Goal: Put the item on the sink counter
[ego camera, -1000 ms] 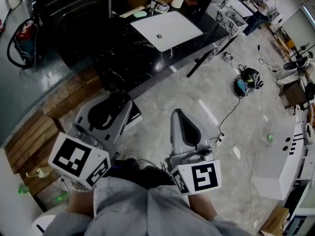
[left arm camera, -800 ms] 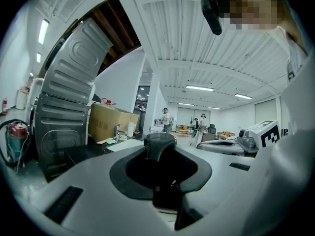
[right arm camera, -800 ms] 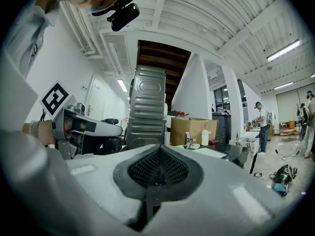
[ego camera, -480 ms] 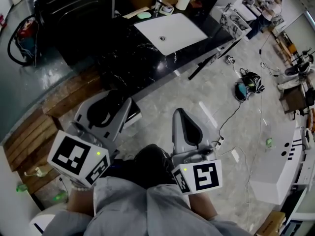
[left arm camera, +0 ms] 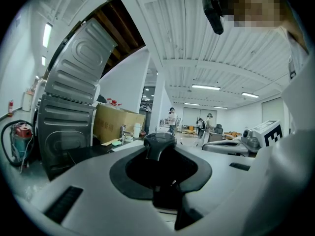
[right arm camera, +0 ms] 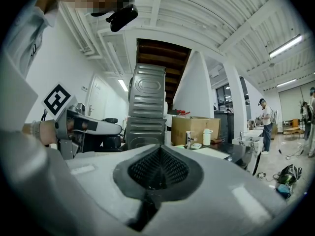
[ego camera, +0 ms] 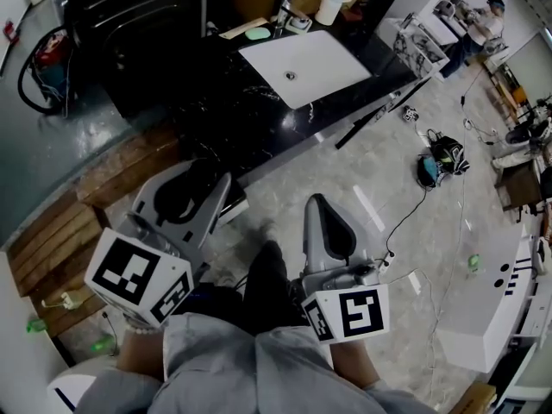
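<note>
My left gripper (ego camera: 191,192) is shut on a black rounded item (left arm camera: 158,144), whose domed top sticks up between the jaws in the left gripper view. My right gripper (ego camera: 323,218) is held beside it at waist height, shut, with nothing between its ribbed pads (right arm camera: 157,168). The black marbled sink counter (ego camera: 228,102) with its white basin (ego camera: 306,63) lies ahead across the floor, well beyond both grippers. A faucet (ego camera: 283,7), a green soap (ego camera: 256,33) and a white jug (ego camera: 330,7) stand at the counter's back edge.
A dark metal appliance (ego camera: 129,24) stands left of the counter, with a red hose unit (ego camera: 39,59) beside it. Wooden boards (ego camera: 103,179) run along the left. A bag (ego camera: 440,158) and cables (ego camera: 405,201) lie on the floor to the right. A person (ego camera: 483,20) works far off.
The counter has shifted slightly in the head view as I walk. My leg has swung forward between the grippers. Both grippers keep their pose and grip.
</note>
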{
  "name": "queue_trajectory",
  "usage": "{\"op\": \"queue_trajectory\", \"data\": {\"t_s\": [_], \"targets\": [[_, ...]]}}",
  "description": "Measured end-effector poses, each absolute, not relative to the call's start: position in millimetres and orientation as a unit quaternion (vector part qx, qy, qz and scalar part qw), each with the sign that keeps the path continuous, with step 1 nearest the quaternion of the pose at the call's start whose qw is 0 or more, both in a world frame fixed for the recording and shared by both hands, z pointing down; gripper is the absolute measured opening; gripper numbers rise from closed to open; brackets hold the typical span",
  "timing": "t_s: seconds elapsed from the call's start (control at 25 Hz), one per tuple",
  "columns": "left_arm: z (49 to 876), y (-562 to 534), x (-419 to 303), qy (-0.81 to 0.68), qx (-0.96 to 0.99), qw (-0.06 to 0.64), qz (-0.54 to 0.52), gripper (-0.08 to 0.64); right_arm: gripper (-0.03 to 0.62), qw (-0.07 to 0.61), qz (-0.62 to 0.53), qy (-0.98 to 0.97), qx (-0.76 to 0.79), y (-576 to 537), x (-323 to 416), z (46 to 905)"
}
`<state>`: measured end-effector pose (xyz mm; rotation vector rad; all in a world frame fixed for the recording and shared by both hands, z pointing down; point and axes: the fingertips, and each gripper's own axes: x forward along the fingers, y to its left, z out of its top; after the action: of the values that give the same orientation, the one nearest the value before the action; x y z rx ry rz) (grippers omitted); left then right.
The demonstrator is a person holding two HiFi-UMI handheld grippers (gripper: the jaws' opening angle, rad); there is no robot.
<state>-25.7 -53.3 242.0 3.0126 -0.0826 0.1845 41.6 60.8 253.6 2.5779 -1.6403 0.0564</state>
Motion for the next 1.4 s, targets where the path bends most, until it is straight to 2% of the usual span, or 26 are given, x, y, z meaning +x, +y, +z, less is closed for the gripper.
{"op": "queue_trajectory", "data": {"t_s": [0.64,1.4], "targets": [[248.2,-103.2,77.8,-0.092,0.992,0.060,0.068,0.091,-0.003,0.042,0.025,-0.599,0.799,5.0,151.4,254.6],[275.7,-179.0,213.9,-0.173,0.978,0.026,0.111,0.091,-0.003,0.045,0.049,-0.685,0.726,-69.7,281.4,264.8]]}}
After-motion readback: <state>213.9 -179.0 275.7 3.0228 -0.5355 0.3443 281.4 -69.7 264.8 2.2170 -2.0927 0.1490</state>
